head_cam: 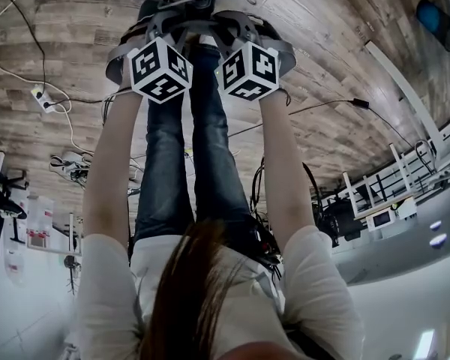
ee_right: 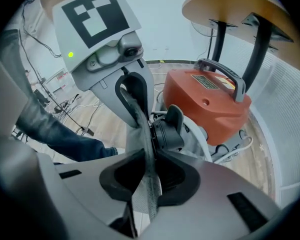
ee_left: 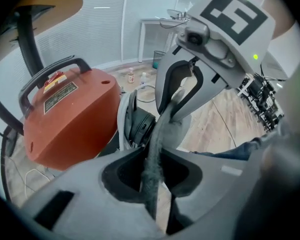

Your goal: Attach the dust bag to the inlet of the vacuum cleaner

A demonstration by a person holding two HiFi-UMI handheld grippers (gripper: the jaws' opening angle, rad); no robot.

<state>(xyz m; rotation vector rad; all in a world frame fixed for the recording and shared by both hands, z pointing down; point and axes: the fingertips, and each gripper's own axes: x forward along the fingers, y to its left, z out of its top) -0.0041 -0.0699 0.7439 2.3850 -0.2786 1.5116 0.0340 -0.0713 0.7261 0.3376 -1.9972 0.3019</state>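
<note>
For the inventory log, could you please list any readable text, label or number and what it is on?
Label on the orange vacuum cleaner: print too blurred to read.
Marker cubes: black-and-white patterns only, no words.
Nothing else is legible.

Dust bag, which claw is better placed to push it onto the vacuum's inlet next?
Marginally the right. Both claws pinch the dust bag, but the right claw sees the black inlet plainly, close beside the bag; from the left claw a pale rim partly hides it.
</note>
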